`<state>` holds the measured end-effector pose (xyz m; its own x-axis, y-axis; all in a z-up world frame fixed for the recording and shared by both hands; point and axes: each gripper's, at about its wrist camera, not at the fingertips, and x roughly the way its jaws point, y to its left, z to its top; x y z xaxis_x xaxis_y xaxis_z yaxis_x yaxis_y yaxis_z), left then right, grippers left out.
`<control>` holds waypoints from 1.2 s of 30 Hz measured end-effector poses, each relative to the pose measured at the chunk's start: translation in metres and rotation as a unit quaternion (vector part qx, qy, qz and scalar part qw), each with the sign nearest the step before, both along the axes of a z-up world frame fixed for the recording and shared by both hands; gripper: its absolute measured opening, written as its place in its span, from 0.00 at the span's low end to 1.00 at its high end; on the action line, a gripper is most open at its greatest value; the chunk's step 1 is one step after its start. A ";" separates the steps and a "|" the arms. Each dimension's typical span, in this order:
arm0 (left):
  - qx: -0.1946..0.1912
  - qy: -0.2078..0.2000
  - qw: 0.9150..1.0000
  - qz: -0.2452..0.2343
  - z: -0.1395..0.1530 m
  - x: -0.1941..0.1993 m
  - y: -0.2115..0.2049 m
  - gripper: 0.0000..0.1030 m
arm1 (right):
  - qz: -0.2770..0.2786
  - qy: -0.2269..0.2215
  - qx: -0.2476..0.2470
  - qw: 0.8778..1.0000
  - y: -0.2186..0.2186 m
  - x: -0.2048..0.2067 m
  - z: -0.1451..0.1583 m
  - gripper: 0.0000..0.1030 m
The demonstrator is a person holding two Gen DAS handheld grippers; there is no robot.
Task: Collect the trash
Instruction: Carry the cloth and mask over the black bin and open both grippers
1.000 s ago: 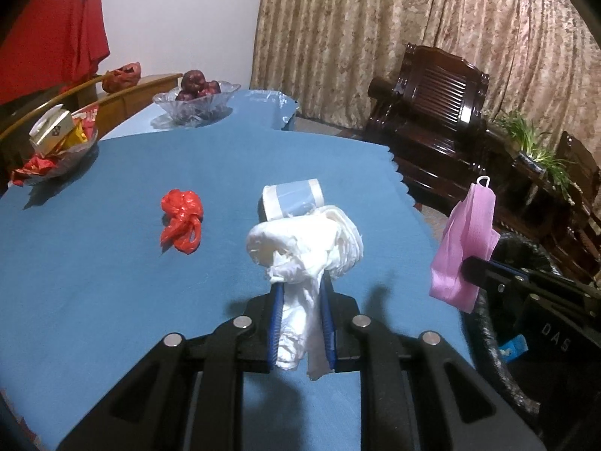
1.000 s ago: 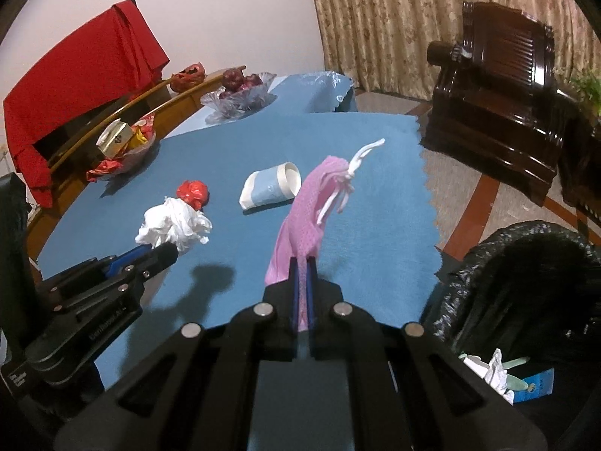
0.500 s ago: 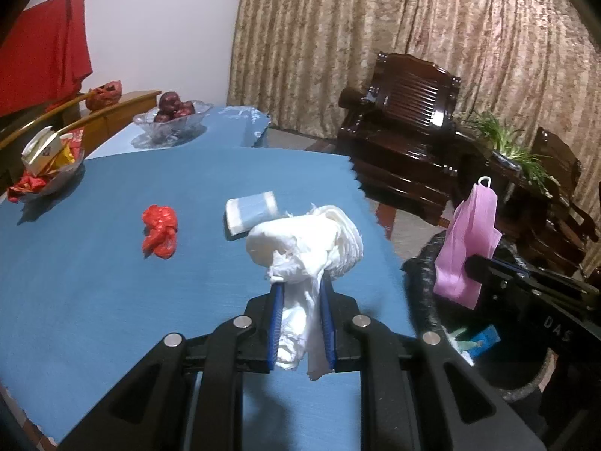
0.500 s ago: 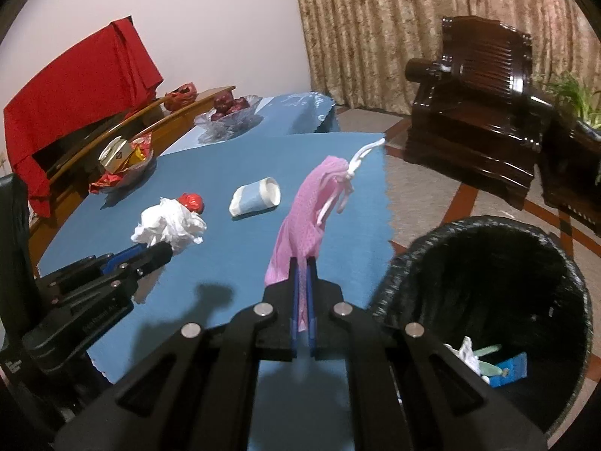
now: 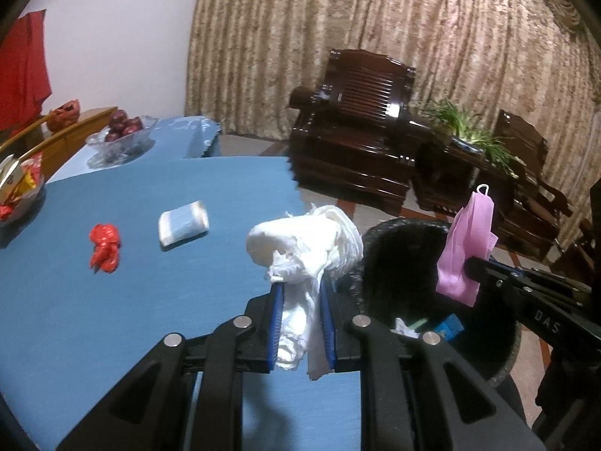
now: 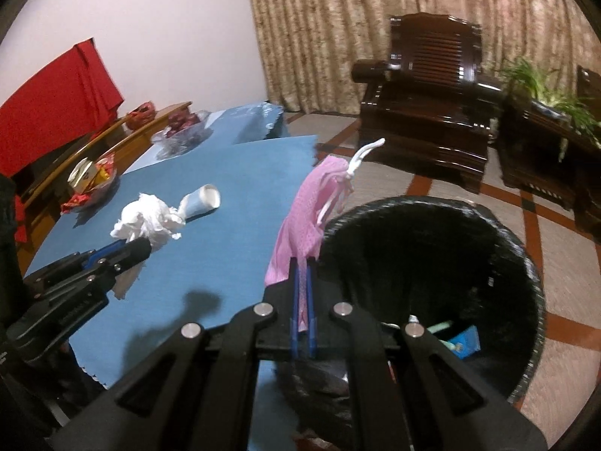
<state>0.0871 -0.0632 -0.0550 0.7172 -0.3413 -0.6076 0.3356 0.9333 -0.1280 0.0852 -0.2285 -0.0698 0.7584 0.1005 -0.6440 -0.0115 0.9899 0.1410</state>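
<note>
Both my tongs moved toward the bin (image 6: pixel 526 263), left (image 5: pixel 300 323) pinching tissue (image 5: pixel 304 240), right (image 6: pixel 302 300) pinching mask (image 6: pixel 304 218); early release may miss.

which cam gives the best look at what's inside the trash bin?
Right wrist. It looks down into the black trash bin, showing a blue carton and a greenish piece at the bottom. In the left wrist view the left gripper with its white tissue wad hides most of the opening.

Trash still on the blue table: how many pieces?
2: a red wrapper toward the left and a paper cup on its side beside it. Snack-bowl contents not counted.
</note>
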 end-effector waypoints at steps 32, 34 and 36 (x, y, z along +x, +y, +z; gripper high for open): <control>0.005 0.035 0.986 -0.161 -0.042 0.019 -0.162 0.18 | -0.118 0.036 -0.020 0.992 -0.121 -0.046 -0.037 0.03; 0.009 0.040 0.986 -0.165 -0.047 0.020 -0.166 0.19 | -0.122 0.040 -0.019 0.992 -0.124 -0.047 -0.042 0.04; 0.009 0.044 0.985 -0.167 -0.051 0.022 -0.169 0.23 | -0.126 0.043 -0.021 0.991 -0.124 -0.046 -0.044 0.09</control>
<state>0.1088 -0.2318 -0.1056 0.5104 -0.5384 -0.6706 0.6129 0.7747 -0.1555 0.0396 -0.3529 -0.1133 0.6988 -0.1129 -0.7064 0.2471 0.9648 0.0903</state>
